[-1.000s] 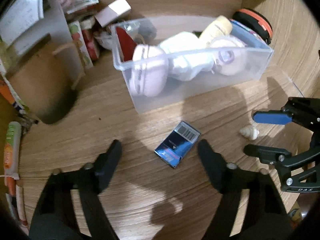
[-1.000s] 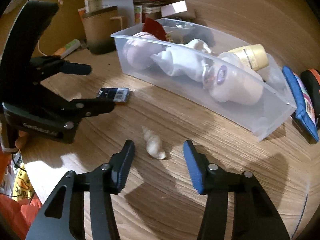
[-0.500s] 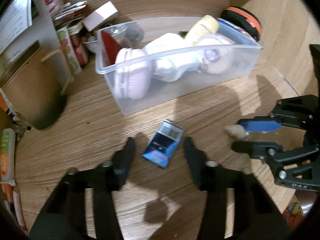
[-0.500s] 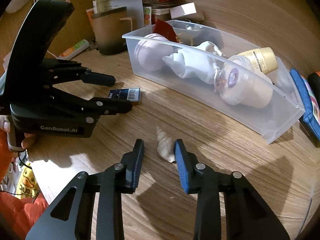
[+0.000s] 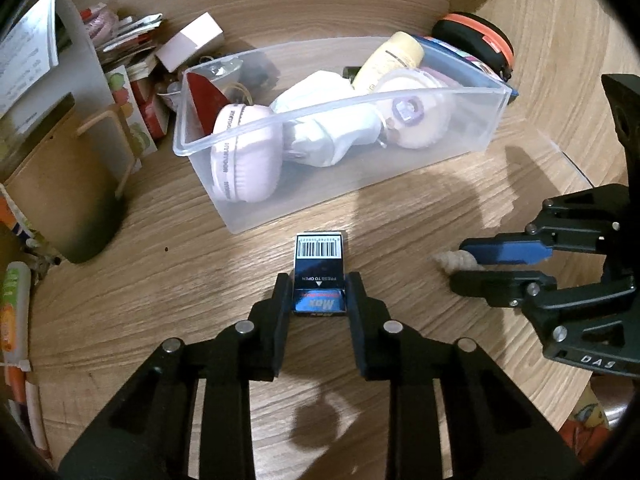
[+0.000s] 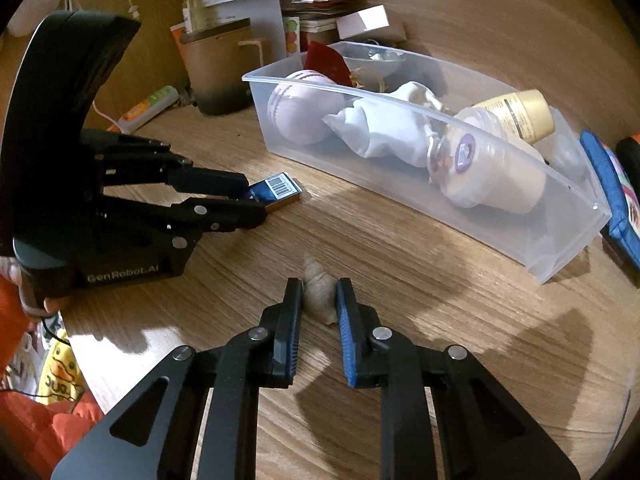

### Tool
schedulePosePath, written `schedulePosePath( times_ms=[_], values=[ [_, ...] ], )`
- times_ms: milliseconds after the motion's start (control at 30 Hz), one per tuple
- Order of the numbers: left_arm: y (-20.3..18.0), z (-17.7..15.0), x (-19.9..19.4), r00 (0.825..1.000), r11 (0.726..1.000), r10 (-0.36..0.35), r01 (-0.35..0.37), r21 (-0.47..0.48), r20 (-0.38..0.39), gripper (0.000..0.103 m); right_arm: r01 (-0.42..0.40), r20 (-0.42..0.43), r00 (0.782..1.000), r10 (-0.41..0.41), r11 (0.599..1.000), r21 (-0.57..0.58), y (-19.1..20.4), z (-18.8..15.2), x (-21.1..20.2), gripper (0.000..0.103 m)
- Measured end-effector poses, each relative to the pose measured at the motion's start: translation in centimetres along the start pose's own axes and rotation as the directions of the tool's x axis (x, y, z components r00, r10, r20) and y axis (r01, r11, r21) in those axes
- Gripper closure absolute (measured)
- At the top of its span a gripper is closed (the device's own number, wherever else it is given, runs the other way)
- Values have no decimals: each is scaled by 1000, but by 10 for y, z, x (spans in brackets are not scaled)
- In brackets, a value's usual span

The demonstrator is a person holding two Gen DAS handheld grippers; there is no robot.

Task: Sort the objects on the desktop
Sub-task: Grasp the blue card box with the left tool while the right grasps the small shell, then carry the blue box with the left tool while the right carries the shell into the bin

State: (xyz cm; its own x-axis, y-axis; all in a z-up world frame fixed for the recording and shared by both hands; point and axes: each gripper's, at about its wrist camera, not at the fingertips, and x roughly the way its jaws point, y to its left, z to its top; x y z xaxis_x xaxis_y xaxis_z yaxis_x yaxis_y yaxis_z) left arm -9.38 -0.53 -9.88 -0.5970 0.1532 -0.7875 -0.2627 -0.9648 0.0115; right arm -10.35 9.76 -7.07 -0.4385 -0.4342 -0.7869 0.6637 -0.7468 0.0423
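Observation:
A small dark blue box with a barcode lies on the wooden desk; my left gripper is shut on its near end. The box also shows in the right wrist view. A beige spiral seashell lies on the desk between the pads of my right gripper, which is shut on it. The shell also shows in the left wrist view between the blue and black fingers of the right gripper. A clear plastic bin behind them holds pink earmuffs, white cloth and a cream bottle.
A brown mug and a pile of papers and small boxes stand at the back left. A black and orange case lies behind the bin. A blue pouch lies at the bin's right end.
Both grippers have moved forward and closed: the left onto the blue box, which now lies straight between its fingers, and the right onto the seashell.

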Motion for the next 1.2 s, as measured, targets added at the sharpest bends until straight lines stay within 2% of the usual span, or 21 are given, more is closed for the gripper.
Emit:
schedulePosePath(
  times_ms=[267,500,833,1200],
  values=[
    [6,-2,-20,998,999,-25,28,-46,58,77,-32,26,999,30,996,77,-16,2,-12,87],
    [9,2,-41,993,998,-23,29,-53,113,77,-30,74,997,23,995,91,-24,12,-30,87],
    [13,29,-68,978,998,-26,38,-50,209,77,-6,150,989,-8,996,93,-35,33,-57,87],
    [14,62,-68,967,998,-43,54,-36,253,77,4,230,973,-28,995,104,-54,71,-72,87]
  ],
)
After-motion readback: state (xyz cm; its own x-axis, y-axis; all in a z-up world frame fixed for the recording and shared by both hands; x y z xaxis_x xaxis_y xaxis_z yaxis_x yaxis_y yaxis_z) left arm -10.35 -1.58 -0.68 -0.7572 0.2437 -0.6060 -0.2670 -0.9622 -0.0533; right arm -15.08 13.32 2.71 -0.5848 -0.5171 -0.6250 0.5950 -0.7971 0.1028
